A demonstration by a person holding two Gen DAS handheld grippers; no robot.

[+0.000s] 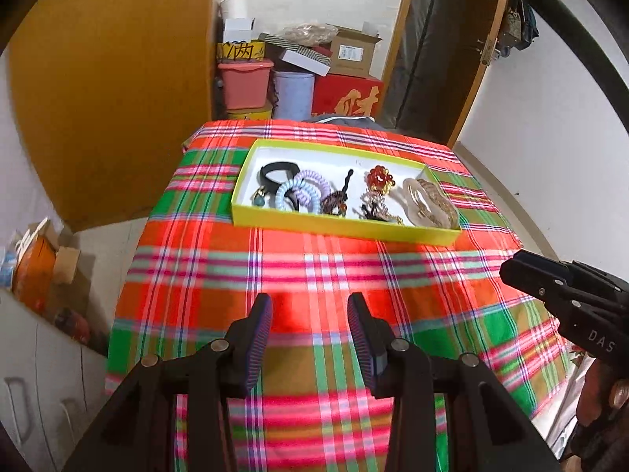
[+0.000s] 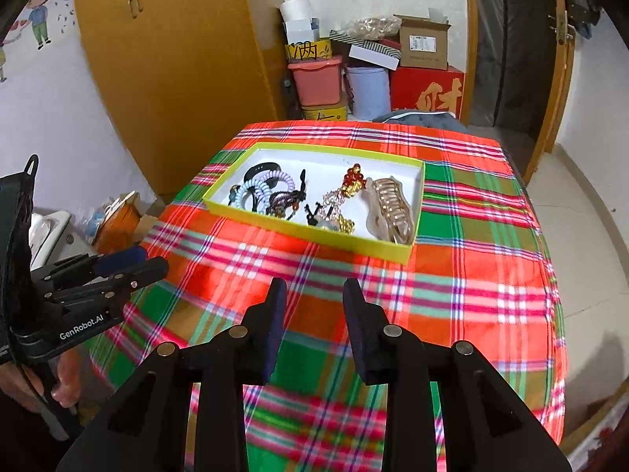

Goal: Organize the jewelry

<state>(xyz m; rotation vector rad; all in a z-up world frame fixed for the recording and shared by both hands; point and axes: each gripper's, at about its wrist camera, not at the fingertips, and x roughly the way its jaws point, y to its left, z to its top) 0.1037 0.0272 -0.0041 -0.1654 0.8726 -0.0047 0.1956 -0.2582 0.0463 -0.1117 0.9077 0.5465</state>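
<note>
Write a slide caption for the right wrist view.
Open right tool above plaid tablecloth, facing yellow tray of jewelry.

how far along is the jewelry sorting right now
Looks finished or nearly so: the hair ties, beaded pieces and claw clip lie inside the yellow box. The left gripper and right gripper hold nothing, jaws apart. Nothing loose shows on the tablecloth.
</note>
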